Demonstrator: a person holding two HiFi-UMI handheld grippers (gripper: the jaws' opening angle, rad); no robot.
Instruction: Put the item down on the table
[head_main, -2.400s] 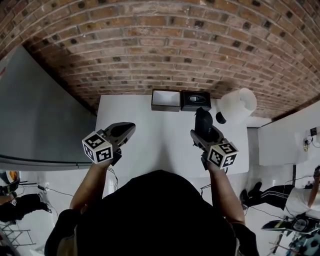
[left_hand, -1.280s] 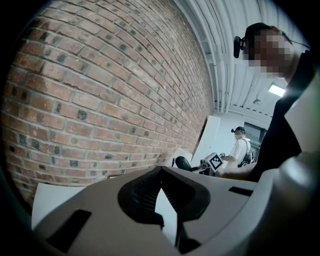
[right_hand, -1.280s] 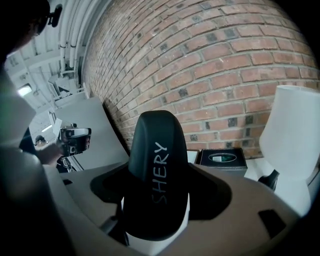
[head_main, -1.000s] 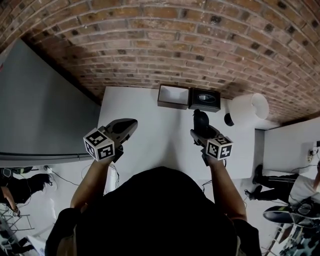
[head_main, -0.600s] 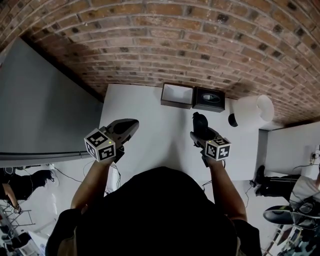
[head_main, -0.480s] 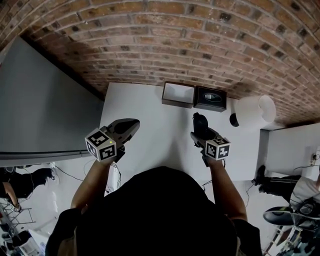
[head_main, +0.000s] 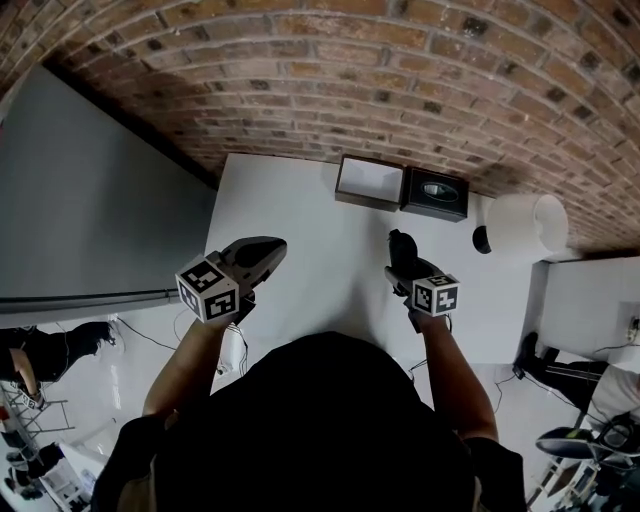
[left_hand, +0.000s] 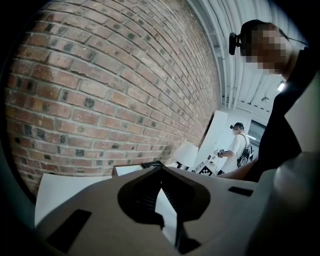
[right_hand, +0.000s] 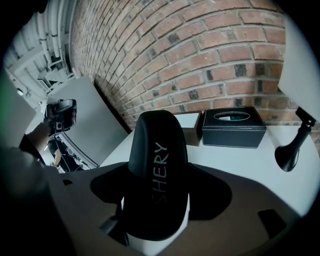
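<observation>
Right tongs (head_main: 404, 262) are clamped on the black case (right_hand: 157, 165), w/ its long axis running straight out along the jaws toward the brick wall. Looks like it's held up over the right-middle of the white tabletop (head_main: 300, 230), w/ bare surface below and the black box (head_main: 436, 193) well further back. Left tongs (head_main: 258, 255) are closed on nothing, off to the other side, so prob just a straight lower w/ the right.
</observation>
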